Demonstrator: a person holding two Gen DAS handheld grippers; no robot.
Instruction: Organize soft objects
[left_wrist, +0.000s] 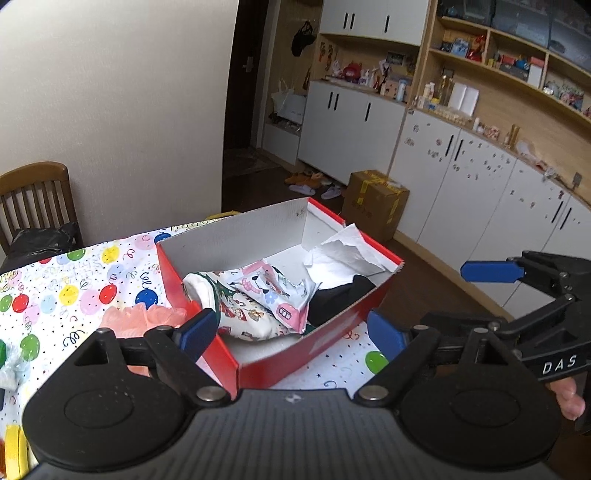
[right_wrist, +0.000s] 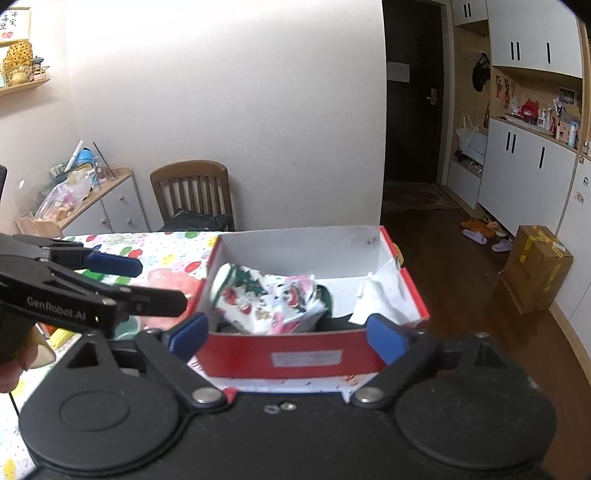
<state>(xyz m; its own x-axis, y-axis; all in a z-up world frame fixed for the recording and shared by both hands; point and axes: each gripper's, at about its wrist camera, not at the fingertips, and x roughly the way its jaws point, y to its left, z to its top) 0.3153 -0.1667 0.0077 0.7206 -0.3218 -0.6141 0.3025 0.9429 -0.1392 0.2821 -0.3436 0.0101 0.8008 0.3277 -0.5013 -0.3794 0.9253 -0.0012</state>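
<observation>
A red shoebox with a white inside stands open on the balloon-print tablecloth. In it lie a bundle of cartoon-print soft cloth, a black cloth and crumpled white paper. A pink frilly soft item lies on the cloth just left of the box. My left gripper hangs open over the box's near left corner, nothing between its blue pads. My right gripper is open in front of the box's short red wall, also holding nothing.
A wooden chair with a black bag on its seat stands beyond the table's far edge. A cardboard carton sits on the floor to the right, by white cabinets. Small pale and yellow items lie at the table's near left.
</observation>
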